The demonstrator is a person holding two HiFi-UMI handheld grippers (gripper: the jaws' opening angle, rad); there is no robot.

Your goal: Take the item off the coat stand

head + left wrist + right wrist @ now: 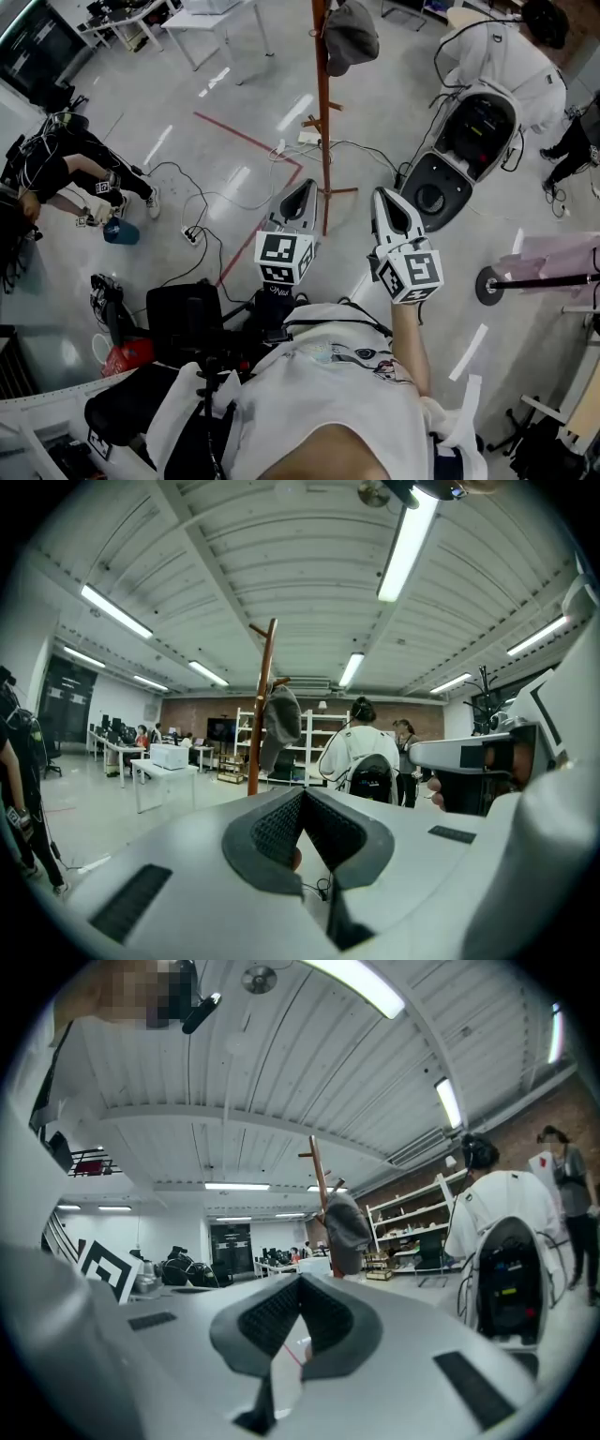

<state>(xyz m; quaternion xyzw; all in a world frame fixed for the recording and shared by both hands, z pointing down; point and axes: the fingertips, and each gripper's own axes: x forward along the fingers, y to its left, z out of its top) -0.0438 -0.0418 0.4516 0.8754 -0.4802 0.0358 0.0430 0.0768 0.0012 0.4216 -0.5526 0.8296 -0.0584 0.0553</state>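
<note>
A tall brown coat stand [323, 112] rises from the floor ahead of me. A grey hat [351, 34] hangs from a peg near its top. In the head view both grippers are held side by side in front of me, short of the stand's base. My left gripper [304, 189] is shut and empty; in the left gripper view the stand [265, 705] and hat [280, 726] lie beyond its tips [302, 797]. My right gripper [385, 199] is also shut with nothing in it. In the right gripper view the hat [347, 1227] hangs on the stand [320, 1177], past the tips [300, 1283].
A person in a white jacket [502, 56] bends over a grey machine [467, 136] right of the stand. Cables [234, 192] and red tape lines [248, 141] cross the floor. Another person [66, 164] sits at the left. A white table [211, 21] stands behind. A pink garment [562, 258] hangs at the right.
</note>
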